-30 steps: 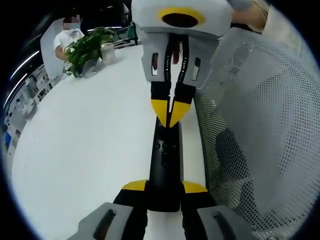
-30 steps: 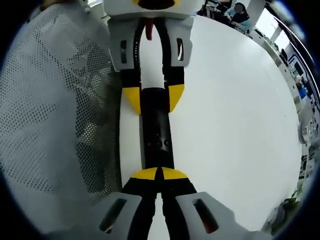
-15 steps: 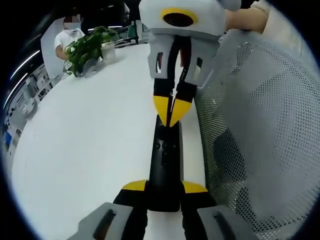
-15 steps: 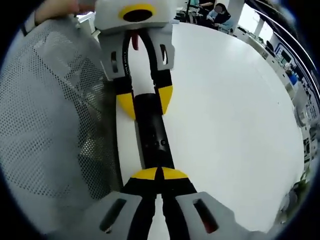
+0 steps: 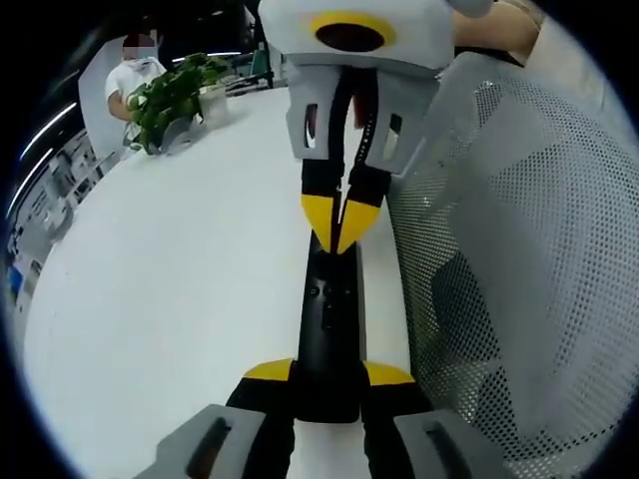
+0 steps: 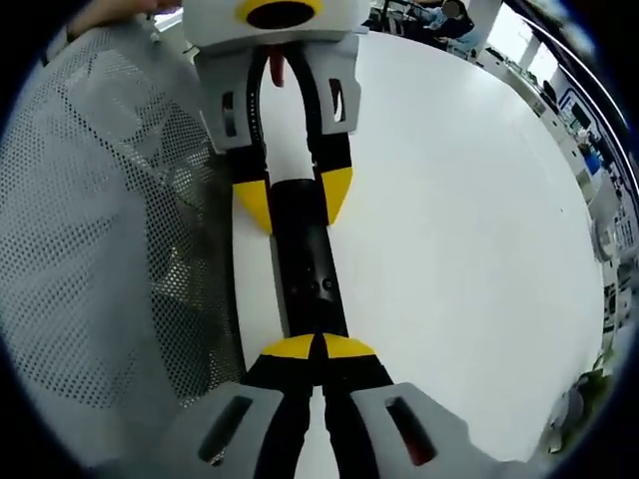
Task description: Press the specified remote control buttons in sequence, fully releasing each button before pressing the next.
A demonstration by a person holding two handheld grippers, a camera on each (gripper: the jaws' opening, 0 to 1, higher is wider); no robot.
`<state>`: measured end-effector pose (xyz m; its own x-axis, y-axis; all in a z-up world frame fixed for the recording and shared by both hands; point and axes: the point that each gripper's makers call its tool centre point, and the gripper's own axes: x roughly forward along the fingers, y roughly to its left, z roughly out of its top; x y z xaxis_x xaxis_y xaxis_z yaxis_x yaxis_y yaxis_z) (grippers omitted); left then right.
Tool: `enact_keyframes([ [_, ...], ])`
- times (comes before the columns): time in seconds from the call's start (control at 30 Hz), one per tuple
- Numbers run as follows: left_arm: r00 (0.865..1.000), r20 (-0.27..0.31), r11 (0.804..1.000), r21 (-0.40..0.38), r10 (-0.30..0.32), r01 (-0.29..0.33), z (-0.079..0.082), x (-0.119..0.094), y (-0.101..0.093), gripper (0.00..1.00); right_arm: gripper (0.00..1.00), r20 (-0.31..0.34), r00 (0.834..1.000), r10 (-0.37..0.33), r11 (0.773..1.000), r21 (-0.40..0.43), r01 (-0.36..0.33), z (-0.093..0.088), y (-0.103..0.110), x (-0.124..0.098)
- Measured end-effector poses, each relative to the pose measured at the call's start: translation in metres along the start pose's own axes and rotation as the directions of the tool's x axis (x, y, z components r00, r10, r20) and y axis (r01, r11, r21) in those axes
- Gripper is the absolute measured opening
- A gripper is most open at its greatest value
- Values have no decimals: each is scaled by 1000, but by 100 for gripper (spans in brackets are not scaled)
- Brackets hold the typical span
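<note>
On one white table (image 5: 180, 279), left gripper (image 5: 329, 377) grasps one remote (image 5: 331, 319); right gripper (image 6: 316, 347) clenched.

There was one black remote (image 5: 332, 334), two grippers — left (image 5: 329, 371), right (image 6: 318, 346) — one white table (image 5: 170, 279), one potted plant (image 5: 180, 95) and one mesh chair back (image 5: 519, 269).

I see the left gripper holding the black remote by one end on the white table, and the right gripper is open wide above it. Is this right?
Not quite. In the left gripper view the right gripper is shut, tips together on the remote. The left gripper does hold its end over the white table.
</note>
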<state>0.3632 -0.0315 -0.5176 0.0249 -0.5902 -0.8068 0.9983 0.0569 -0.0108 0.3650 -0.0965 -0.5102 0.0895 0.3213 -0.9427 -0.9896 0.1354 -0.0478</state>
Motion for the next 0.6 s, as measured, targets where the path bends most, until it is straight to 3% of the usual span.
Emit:
enact_keyframes([
  [0.3,1000,-4,1000,-2,1,-1,-1,0,0,24,0,19,1000,-15,1000,24,15,0,0,0],
  [0.6,1000,19,999,-24,23,-23,-1,-1,0,24,0,33,999,-6,993,114,2,0,-1,0],
])
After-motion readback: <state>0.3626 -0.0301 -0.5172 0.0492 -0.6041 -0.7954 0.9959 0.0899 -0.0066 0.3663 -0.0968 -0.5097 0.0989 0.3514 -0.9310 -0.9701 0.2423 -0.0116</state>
